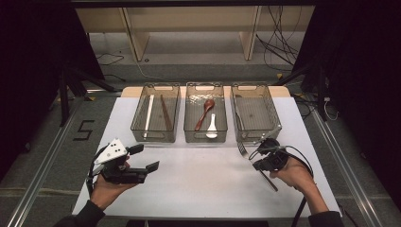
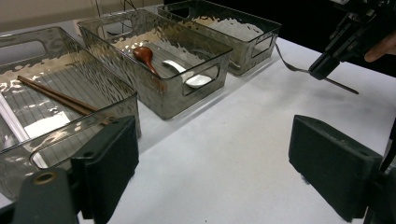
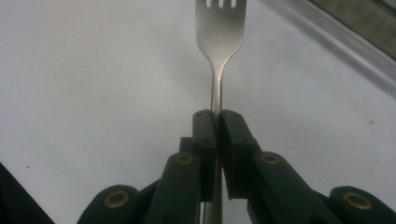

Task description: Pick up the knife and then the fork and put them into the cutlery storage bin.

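Observation:
My right gripper (image 1: 258, 160) (image 3: 217, 116) is shut on the handle of a metal fork (image 1: 242, 150) (image 3: 219, 28). The fork is lifted just in front of the empty right bin (image 1: 259, 133), tines pointing away from the hand. My left gripper (image 1: 145, 158) (image 2: 219, 158) stands open and empty over the white table (image 1: 203, 184), in front of the left bin (image 1: 152, 136). The left gripper view shows the right gripper (image 2: 322, 70) holding the fork (image 2: 289, 65) next to the right bin (image 2: 252, 44).
Three clear bins stand in a row at the back. A white chopstick (image 1: 149, 116) and brown chopsticks (image 1: 165, 113) (image 2: 56, 95) lie in the left one. In the middle bin (image 1: 204, 136) are a brown spoon (image 1: 205, 112) (image 2: 144, 57) and a white spoon (image 1: 212, 127) (image 2: 187, 74).

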Motion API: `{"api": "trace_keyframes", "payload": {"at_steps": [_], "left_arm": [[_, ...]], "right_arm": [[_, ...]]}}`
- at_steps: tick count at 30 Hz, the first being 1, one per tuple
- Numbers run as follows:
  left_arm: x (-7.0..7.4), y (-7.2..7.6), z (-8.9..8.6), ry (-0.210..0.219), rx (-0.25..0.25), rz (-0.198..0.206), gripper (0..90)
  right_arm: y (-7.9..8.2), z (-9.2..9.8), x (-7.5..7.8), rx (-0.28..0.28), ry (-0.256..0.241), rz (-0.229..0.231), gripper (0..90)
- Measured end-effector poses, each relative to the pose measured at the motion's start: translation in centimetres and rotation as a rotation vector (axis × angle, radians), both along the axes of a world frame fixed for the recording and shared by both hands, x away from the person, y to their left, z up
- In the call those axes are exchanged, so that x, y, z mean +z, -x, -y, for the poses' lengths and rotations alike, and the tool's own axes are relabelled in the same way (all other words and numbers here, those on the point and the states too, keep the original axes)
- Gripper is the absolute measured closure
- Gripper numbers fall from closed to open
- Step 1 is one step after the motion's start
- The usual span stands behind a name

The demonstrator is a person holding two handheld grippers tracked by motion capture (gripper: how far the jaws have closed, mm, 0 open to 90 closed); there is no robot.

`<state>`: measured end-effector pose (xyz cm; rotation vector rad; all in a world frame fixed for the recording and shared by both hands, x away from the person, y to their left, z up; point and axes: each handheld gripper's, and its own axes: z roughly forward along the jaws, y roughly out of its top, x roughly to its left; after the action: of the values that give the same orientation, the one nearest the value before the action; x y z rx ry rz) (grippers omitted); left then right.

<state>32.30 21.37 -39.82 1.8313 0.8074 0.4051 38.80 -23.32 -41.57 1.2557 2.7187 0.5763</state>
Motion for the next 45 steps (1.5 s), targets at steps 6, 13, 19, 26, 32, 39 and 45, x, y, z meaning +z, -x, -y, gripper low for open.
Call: {"api": "trace_keyframes", "payload": {"at_steps": [6,13,19,26,32,39,45], "left_arm": [[0.0,0.0,0.0,0.0,0.001,0.001,15.5],[0.0,0.0,0.0,-0.002,0.0,0.0,15.5],[0.0,0.0,0.0,-0.004,0.0,0.0,15.5],[-0.1,0.0,0.0,-0.005,0.0,0.0,15.5],[-0.1,0.0,0.1,-0.005,0.003,0.0,15.5],[-0.1,-0.1,0.0,-0.005,0.006,-0.001,15.5],[-0.1,-0.1,0.0,-0.005,0.009,-0.002,15.5]], "right_arm": [[-0.1,0.3,0.5,-0.015,-0.037,0.032,85.5],[-0.2,0.8,1.2,-0.032,-0.084,0.065,85.5],[-0.3,1.2,1.8,-0.047,-0.138,0.085,85.5],[-0.5,1.5,2.5,-0.07,-0.177,0.11,85.5],[-1.0,1.9,3.3,-0.096,-0.203,0.145,85.5],[-1.9,2.5,4.4,-0.126,-0.236,0.19,85.4],[-2.8,2.8,5.5,-0.151,-0.256,0.236,85.5]]}}
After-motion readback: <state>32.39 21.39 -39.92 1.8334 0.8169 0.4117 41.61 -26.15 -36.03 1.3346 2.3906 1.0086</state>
